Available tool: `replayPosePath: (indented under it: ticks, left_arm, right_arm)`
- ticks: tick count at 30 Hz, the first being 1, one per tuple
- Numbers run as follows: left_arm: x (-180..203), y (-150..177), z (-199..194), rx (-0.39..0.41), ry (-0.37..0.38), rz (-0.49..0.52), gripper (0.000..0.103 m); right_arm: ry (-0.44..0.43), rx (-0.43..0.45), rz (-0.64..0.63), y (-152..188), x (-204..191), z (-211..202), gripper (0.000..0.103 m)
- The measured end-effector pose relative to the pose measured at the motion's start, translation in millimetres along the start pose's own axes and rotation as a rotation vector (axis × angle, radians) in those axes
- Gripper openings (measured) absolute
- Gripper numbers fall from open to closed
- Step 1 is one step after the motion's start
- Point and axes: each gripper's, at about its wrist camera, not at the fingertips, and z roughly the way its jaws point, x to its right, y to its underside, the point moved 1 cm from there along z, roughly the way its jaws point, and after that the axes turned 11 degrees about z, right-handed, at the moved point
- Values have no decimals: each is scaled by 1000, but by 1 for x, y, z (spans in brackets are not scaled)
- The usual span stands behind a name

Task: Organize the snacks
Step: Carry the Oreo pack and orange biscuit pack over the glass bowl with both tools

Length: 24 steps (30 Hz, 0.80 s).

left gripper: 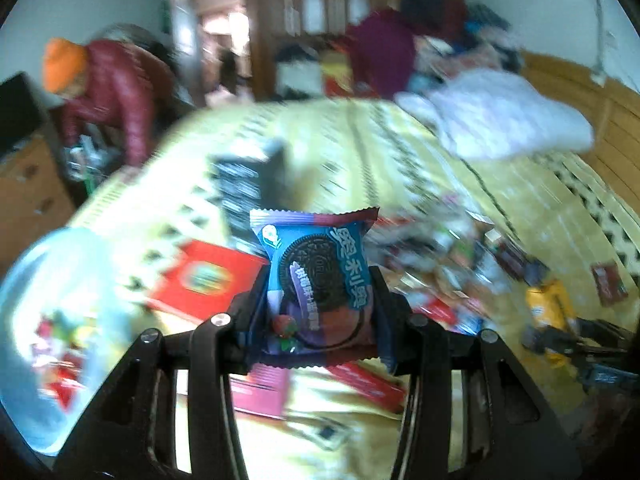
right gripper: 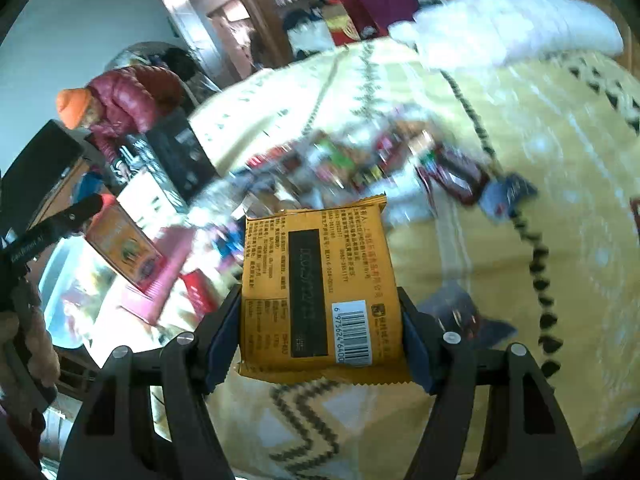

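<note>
In the left wrist view, our left tool (left gripper: pixel 316 300) is pinching a blue cookie packet (left gripper: pixel 316 280) by its sides, holding it upright above the bed (left gripper: pixel 360 152). A clear tub (left gripper: pixel 52 340) with sweets in it is lying low to the left, just beside a red box (left gripper: pixel 208 280); we are judging that tub to be the drop spot, so we should be swinging left and lowering before easing the grip. In the right wrist view, our right tool (right gripper: pixel 320 316) is clamping an orange packet (right gripper: pixel 320 288), barcode side facing us, over the bed, with the loose snack pile (right gripper: pixel 360 160) lying beyond it. The tub (right gripper: pixel 72 292) is showing at far left, so we should be keeping the two tools apart and dropping one packet at a time.
</note>
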Motion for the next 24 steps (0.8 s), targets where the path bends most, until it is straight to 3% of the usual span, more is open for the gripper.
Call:
replayPosePath:
  ticks: [3,12,24]
  left_arm:
    - [-42,-5,-19,30,-97,-48,46]
    - [-122,7,-43,55,-234,-183,46]
    - [-202,34,-49,31,-343,-361,46]
  right_arm:
    - [-33,31,-49,-14,-29,-12,74]
    - [-179,70,-218,-57,-152,-21,74]
    - [-436,-52,-442,-53,-361,6,74]
